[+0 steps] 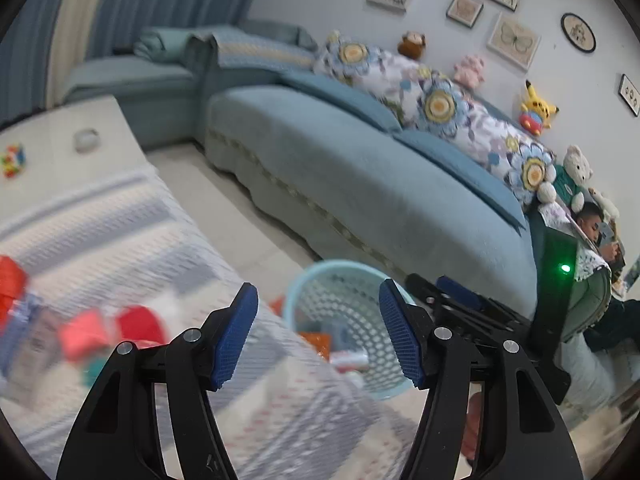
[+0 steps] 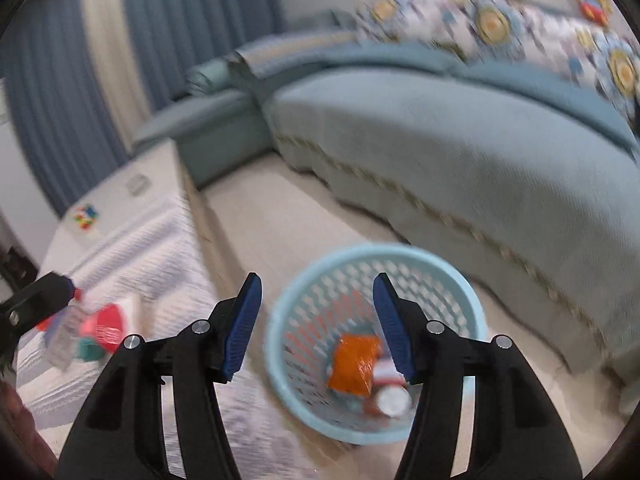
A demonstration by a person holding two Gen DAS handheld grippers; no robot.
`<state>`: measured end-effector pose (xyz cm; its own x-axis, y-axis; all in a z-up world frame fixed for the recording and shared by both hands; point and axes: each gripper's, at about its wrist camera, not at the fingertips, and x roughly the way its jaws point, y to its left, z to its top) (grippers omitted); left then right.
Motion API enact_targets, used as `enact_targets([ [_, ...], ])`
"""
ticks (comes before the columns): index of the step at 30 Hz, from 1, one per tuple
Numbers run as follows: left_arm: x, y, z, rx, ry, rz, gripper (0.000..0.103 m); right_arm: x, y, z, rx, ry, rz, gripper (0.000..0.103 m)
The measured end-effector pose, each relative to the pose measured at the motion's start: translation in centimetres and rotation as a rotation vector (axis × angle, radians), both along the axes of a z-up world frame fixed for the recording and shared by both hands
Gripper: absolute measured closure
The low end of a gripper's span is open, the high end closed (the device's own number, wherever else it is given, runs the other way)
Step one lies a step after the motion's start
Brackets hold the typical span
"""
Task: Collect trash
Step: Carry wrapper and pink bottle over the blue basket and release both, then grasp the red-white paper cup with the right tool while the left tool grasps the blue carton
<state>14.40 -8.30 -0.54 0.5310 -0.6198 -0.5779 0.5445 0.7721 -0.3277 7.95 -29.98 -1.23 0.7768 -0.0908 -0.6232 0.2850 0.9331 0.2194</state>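
Observation:
A light blue perforated trash basket (image 2: 280, 320) stands on the floor beside the table; it also shows in the left wrist view (image 1: 344, 268). It holds an orange packet (image 2: 354, 364) and a round can (image 2: 394, 400). My right gripper (image 2: 318, 330) is open and empty above the basket. My left gripper (image 1: 318, 336) is open and empty over the table edge. Blurred red and teal trash items (image 1: 108, 336) lie on the striped tablecloth; they also show in the right wrist view (image 2: 102, 330). The left gripper's body (image 2: 36, 304) shows at the left in the right wrist view.
A blue-grey sofa (image 1: 360, 168) with floral cushions and plush toys runs along the right. A colourful cube (image 1: 12, 160) and a small round object (image 1: 86, 140) sit at the table's far end. A person (image 1: 596, 228) sits at the far right. Curtains (image 2: 168, 20) hang behind.

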Motion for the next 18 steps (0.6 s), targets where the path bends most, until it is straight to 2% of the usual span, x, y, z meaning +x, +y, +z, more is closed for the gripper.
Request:
enact_targets([
  [4, -0.3, 6.5, 1.7, 0.017, -0.053, 0.081, 0.043, 0.3, 4.2, 2.2, -0.028, -0.066, 0.099, 0.049],
  [8, 0.6, 12.7, 1.6, 0.071, -0.058, 0.195, 0.043, 1.5, 8.4, 2.7, -0.034, -0.071, 0.197, 0.049],
  [13, 3.2, 19.4, -1.0, 0.151, 0.023, 0.328, 0.043, 3.4, 13.6, 1.3, -0.065, -0.024, 0.297, 0.049],
  [16, 4.8, 21.2, -3.4, 0.217, 0.074, 0.353, 0.041, 4.7, 16.4, 0.3, -0.063, 0.009, 0.351, 0.049],
  [18, 5.6, 22.0, -4.6, 0.231, 0.1, 0.353, 0.04, 5.6, 17.9, -0.1, -0.044, 0.024, 0.38, 0.048],
])
